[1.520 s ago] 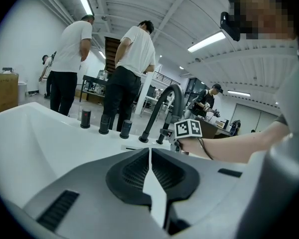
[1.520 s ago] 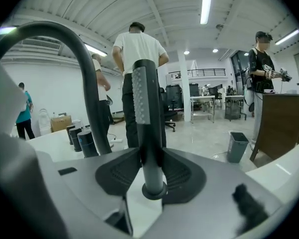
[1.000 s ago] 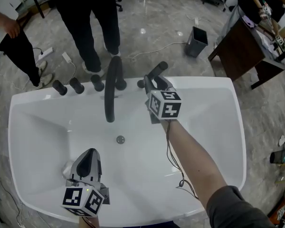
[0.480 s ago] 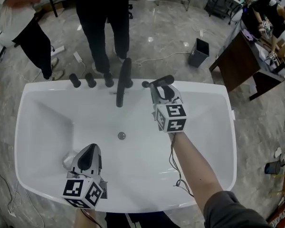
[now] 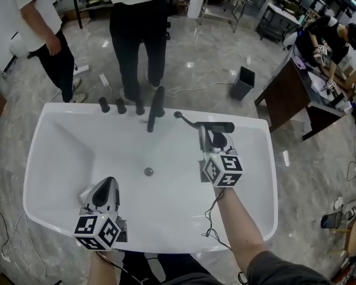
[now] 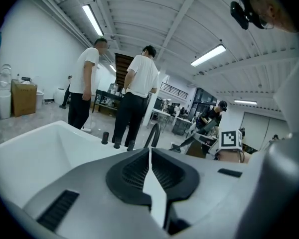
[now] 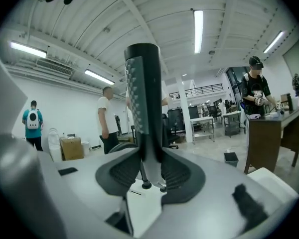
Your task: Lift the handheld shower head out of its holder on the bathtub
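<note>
**Shower head in R gripper, over tub**

R gripper [image 5: 207,133] is clamped on the handheld shower head [image 5: 215,126]. In the right gripper view the pads [image 7: 123,172] press both sides of the black stem, w/ the head [image 7: 143,91] standing upright above the jaws. From the head view it lies crosswise over the far-right part of the bathtub [image 5: 65,153], near the far rim. Its hose [image 5: 186,120] runs from the head's left end back to the rim, beside the faucet spout [image 5: 156,107].

L gripper [image 5: 108,185] is at the near-left of the tub. Its jaws are closed together w/ nothing between them [image 6: 149,166].

Three black knobs [image 5: 120,105] sit left of the spout, drain [image 5: 148,171] mid-basin. Two people [image 5: 137,31] stand beyond the tub.
</note>
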`<state>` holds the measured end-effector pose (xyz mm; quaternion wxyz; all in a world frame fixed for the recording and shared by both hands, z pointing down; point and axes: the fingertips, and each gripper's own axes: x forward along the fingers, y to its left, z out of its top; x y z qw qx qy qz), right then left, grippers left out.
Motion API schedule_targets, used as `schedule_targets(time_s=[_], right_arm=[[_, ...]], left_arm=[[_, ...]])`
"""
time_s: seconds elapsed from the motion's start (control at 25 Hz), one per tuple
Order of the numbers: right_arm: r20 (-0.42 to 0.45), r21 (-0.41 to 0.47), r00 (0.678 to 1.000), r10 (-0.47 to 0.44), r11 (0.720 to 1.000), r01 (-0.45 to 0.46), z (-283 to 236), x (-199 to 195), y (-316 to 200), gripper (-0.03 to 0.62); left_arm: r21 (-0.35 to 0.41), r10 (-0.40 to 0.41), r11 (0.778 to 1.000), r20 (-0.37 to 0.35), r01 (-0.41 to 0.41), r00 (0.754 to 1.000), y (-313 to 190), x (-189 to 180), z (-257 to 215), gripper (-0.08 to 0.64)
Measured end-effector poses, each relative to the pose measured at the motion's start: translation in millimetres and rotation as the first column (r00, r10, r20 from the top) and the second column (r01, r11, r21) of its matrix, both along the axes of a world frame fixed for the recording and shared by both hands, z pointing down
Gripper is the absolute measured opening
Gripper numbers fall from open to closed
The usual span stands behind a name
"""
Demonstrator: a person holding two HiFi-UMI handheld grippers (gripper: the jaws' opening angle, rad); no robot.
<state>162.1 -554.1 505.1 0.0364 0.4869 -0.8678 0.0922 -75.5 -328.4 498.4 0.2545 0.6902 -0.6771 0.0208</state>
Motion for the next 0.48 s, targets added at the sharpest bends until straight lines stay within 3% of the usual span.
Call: schedule_targets(time_s=[0.16,0.48], right_arm=[[-0.018,0.034,1.000,-0.006,0.999,0.007,-28,21,32,0.137],[-0.015,0.090,0.999,-0.033,0.995,0.034,-58,49,115,0.137]], left_arm=[[0.019,0.004,1.000,-0.014,-0.004,1.000,6,8,-20,0.026],[0.040,0.089,0.995,-0.016,-0.088,0.996,20,35,-24,0.026]])
